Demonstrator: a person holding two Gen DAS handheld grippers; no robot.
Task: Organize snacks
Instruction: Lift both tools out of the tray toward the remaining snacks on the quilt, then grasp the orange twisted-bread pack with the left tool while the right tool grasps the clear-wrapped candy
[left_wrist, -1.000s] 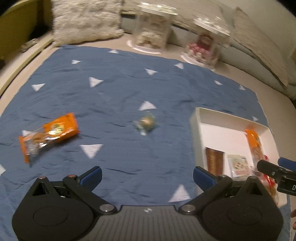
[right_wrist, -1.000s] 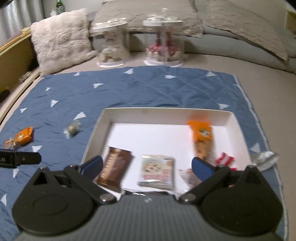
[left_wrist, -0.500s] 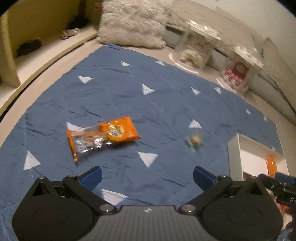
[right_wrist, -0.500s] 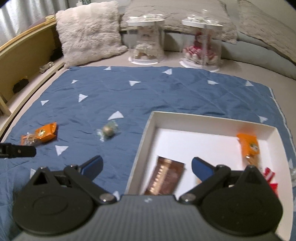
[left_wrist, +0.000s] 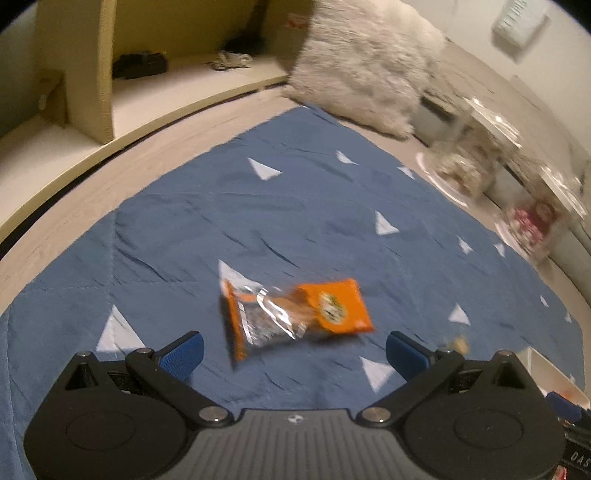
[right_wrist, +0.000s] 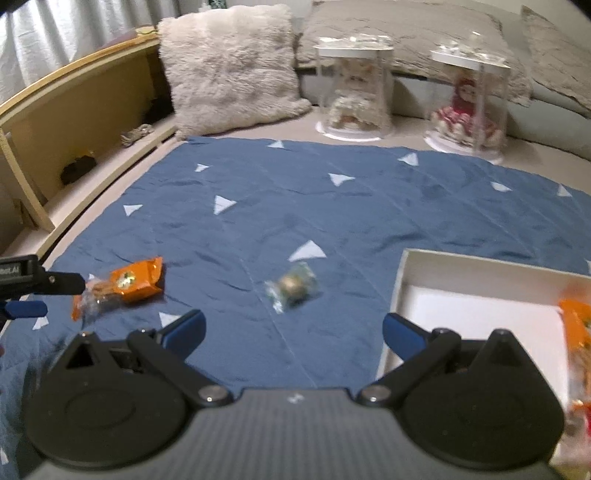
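Here, an orange snack packet (left_wrist: 295, 317) is seen lying on the blue mat (left_wrist: 295, 206), lower centre of frame, just ahead of the left gripper (left_wrist: 293, 350), whose jaws are spread empty. The right gripper (right_wrist: 293, 332), likewise spread, is aimed at a wrapped candy (right_wrist: 293, 286). A pickup approach is judged underway; lowering and closing are called for next, then transfer to the white tray (right_wrist: 480, 266).

open blue blanket (right_wrist: 332, 221) around orange packet (left_wrist: 295, 317), wrapped candy (right_wrist: 293, 286) apart, white box (right_wrist: 480, 314) wall blocks right side

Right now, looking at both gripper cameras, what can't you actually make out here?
- Orange snack pack: label unreadable in both views, motion blur.
- Small wrapped candy: blurred in the right wrist view; in the left wrist view mostly hidden behind the left gripper.
- White tray: contents cut off by the frame edge and the right gripper.
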